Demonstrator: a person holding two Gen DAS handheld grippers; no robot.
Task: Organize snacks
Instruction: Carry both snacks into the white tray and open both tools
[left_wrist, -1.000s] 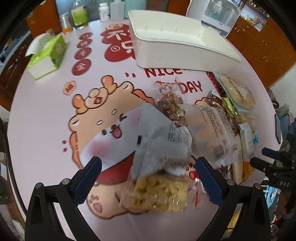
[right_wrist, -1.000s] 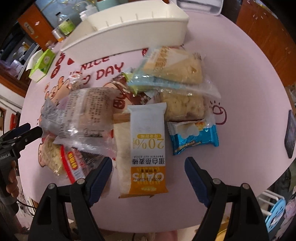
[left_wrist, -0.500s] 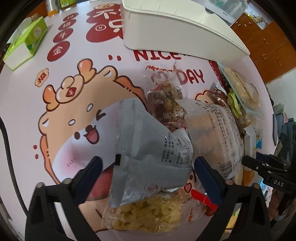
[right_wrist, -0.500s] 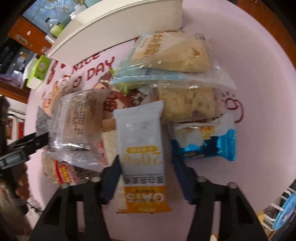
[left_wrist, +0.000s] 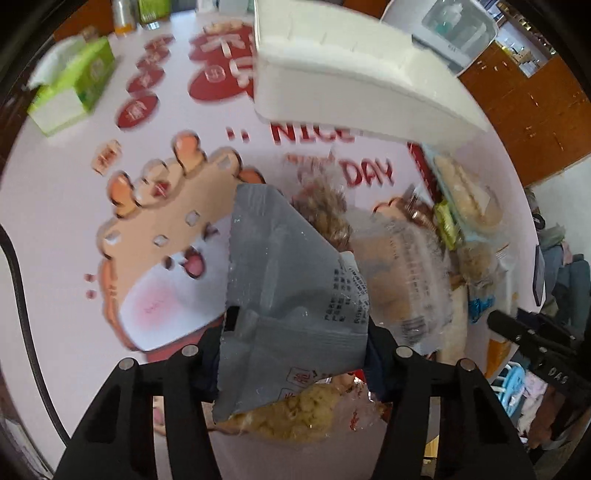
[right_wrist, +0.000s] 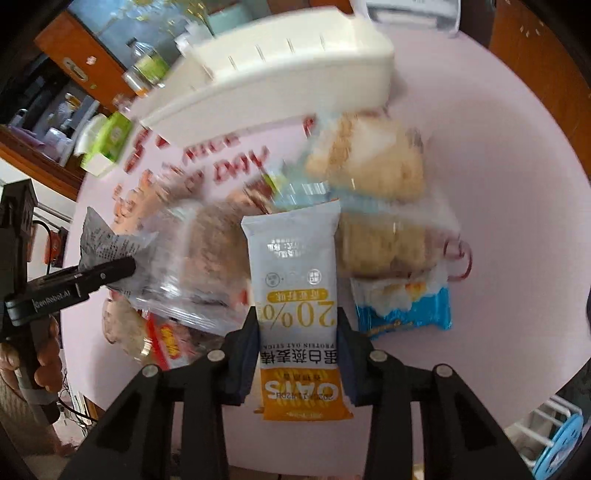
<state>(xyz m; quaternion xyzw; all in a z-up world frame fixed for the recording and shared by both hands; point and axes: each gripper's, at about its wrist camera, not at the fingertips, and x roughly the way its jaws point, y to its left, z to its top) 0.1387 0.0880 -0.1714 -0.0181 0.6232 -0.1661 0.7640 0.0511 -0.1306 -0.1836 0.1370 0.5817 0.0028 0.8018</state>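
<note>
Blue pads of my left gripper (left_wrist: 295, 350) are closing and press both sides of a grey foil snack packet (left_wrist: 280, 280), which stands up off the pile. A clear bag of yellow crisps (left_wrist: 291, 417) lies under it. My right gripper (right_wrist: 297, 350) is closing too, its pads against both long edges of a white and orange oat bar packet (right_wrist: 295, 266). The white storage bin (left_wrist: 332, 74) stands at the back of the table, beyond the snack pile, and shows in the right wrist view as well (right_wrist: 280, 74).
Several loose snacks lie between the grippers: a clear bag with brown cake (left_wrist: 402, 280), pale puffed cakes (right_wrist: 373, 158) and a blue packet (right_wrist: 402, 306). A green tissue box (left_wrist: 74, 85) and bottles (right_wrist: 147, 66) stand at the far left. A hand holds the left gripper's handle (right_wrist: 48, 365).
Both pairs of jaws have gone from wide apart to pressing on their packets. The grey packet and the oat bar now fill the gaps between the pads. Both views are motion blurred.
</note>
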